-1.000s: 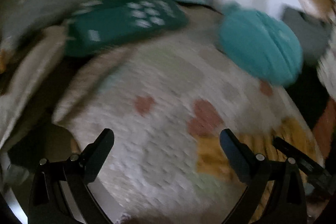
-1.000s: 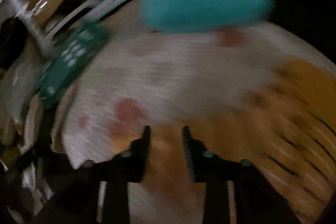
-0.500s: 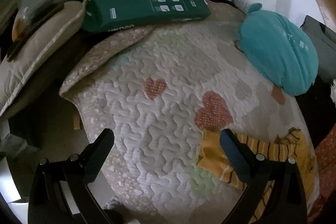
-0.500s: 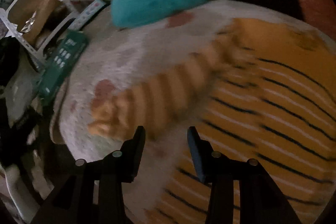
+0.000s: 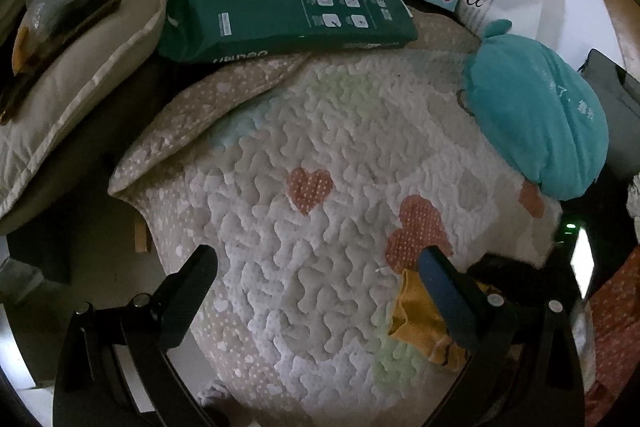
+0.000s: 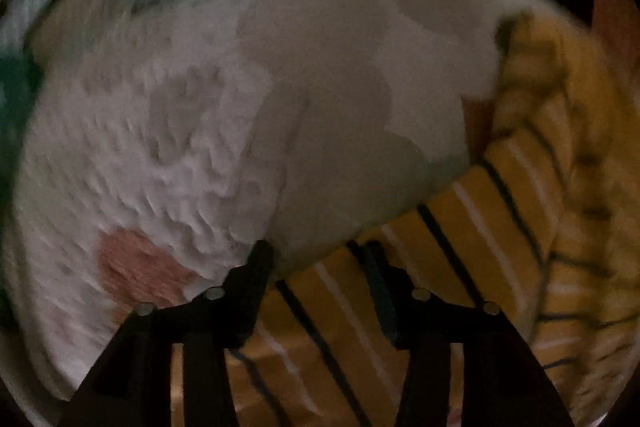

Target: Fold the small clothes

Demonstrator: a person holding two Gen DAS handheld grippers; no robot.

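The yellow striped top (image 6: 500, 227) is lying on the quilt (image 5: 320, 155), looking light, soft and floppy, best pinched at a hem or cuff. The right gripper (image 6: 318, 267) is hovering partly open over its edge, holding nothing, while the left gripper (image 5: 316, 263) is hanging wide open and empty.

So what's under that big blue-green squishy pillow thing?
The teal plush cushion lies on the white quilted blanket with pink hearts. A pink heart patch pokes out from beneath its edge. The rest of the blanket below it is covered.
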